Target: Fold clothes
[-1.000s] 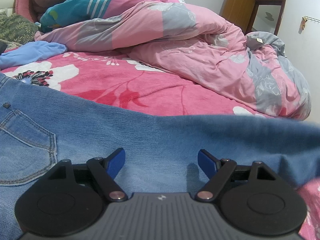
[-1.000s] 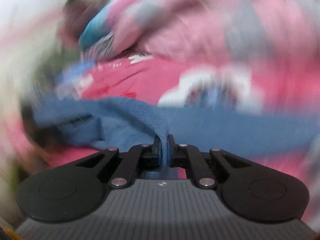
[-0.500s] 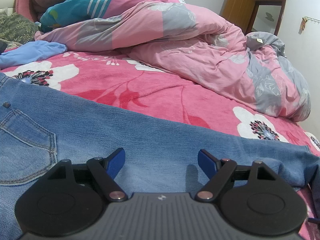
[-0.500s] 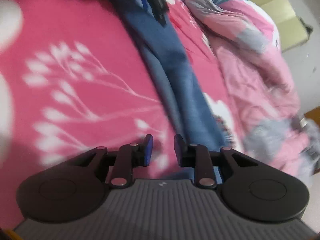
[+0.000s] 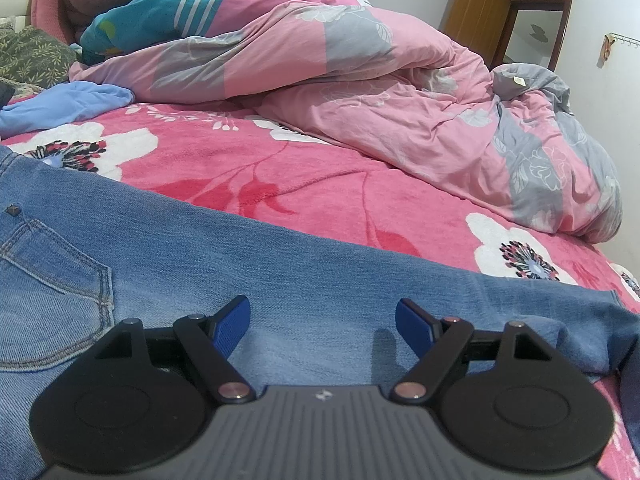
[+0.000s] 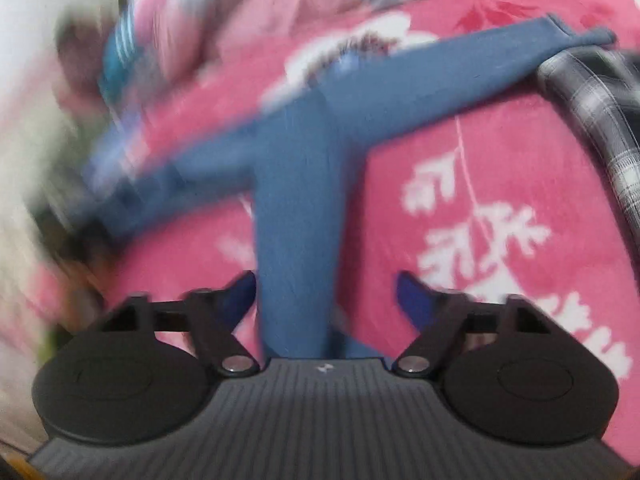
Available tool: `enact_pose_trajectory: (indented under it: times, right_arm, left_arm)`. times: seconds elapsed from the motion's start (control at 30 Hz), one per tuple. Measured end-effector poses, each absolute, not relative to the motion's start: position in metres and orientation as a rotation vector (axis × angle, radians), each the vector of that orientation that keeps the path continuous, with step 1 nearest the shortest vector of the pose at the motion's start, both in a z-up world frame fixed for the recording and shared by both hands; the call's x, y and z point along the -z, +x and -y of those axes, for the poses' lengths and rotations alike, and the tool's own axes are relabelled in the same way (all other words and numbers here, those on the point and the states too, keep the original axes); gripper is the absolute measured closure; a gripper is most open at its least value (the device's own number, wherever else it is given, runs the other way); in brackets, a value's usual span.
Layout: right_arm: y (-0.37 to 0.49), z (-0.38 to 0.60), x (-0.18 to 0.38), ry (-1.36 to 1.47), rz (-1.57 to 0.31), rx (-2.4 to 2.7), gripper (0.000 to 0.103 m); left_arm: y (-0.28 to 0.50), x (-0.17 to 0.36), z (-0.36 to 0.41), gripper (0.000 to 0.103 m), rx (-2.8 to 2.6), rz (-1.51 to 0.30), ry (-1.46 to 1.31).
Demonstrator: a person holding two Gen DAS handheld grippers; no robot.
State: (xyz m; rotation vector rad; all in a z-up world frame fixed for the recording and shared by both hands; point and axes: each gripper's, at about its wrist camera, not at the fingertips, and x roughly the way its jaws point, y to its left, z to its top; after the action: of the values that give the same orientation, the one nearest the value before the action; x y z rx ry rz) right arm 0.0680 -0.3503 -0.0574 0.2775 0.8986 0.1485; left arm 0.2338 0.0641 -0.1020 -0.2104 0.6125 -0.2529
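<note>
Blue jeans [image 5: 280,280] lie flat across the pink flowered blanket [image 5: 280,168], back pocket [image 5: 52,292] at the left and a leg running off to the right. My left gripper [image 5: 322,320] hovers just over the denim, open, with nothing between its blue pads. The right wrist view is blurred. There, a jeans leg [image 6: 300,200] runs up the middle, and my right gripper [image 6: 324,292] straddles its near end. Its jaws are opening, and the pads stand clear of the cloth on both sides.
A crumpled pink and grey duvet [image 5: 380,92] fills the far half of the bed. A light blue garment [image 5: 60,104] lies at the far left. A black and white plaid garment [image 6: 600,100] rests at the right. A wooden door [image 5: 476,20] stands beyond the bed.
The jeans leg that was held up on the right has dropped flat onto the blanket. My right gripper has let go of the denim and spread its jaws while swinging around. The left gripper kept still.
</note>
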Motion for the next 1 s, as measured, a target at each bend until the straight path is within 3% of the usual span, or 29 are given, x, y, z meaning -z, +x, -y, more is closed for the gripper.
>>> enact_pose_trajectory:
  times: [0.03,0.07,0.13,0.3,0.33,0.37,0.47,0.57,0.67,0.87,1.0]
  right_arm:
    - [0.069,0.345,0.051,0.213,-0.894,-0.15,0.094]
    - [0.07,0.342,0.041,0.166,-0.88,-0.158,0.099]
    - [0.069,0.335,0.007,-0.041,-0.756,-0.068,0.099]
    - [0.038,0.283,-0.01,-1.043,-0.295,0.136,0.094]
    - [0.031,0.276,-0.002,-1.151,-0.269,0.127,0.093]
    - [0.024,0.271,0.011,-1.22,-0.279,0.097,0.085]
    - [-0.003,0.27,0.058,-1.231,-0.505,-0.067,0.061]
    - [-0.029,0.279,0.091,-1.219,-0.68,-0.097,0.057]
    - [-0.039,0.284,0.065,-1.027,-0.679,-0.116,0.047]
    - [-0.024,0.292,-0.003,-0.495,-0.514,-0.215,0.045]
    - [0.015,0.266,0.02,-0.542,-0.555,-0.232,0.047]
  left_arm:
    - [0.234,0.102,-0.064,0.022,0.253,-0.612,-0.212]
    - [0.234,0.102,-0.064,0.022,0.254,-0.612,-0.213]
    - [0.234,0.102,-0.064,0.022,0.254,-0.612,-0.214]
    - [0.234,0.102,-0.065,0.022,0.254,-0.612,-0.214]
    - [0.234,0.102,-0.065,0.022,0.254,-0.612,-0.214]
    - [0.234,0.102,-0.065,0.022,0.254,-0.612,-0.214]
    - [0.234,0.102,-0.064,0.022,0.253,-0.612,-0.213]
    - [0.234,0.102,-0.064,0.022,0.252,-0.613,-0.209]
    - [0.234,0.102,-0.064,0.022,0.251,-0.613,-0.206]
    - [0.233,0.102,-0.063,0.022,0.249,-0.613,-0.203]
    - [0.234,0.102,-0.063,0.022,0.249,-0.613,-0.203]
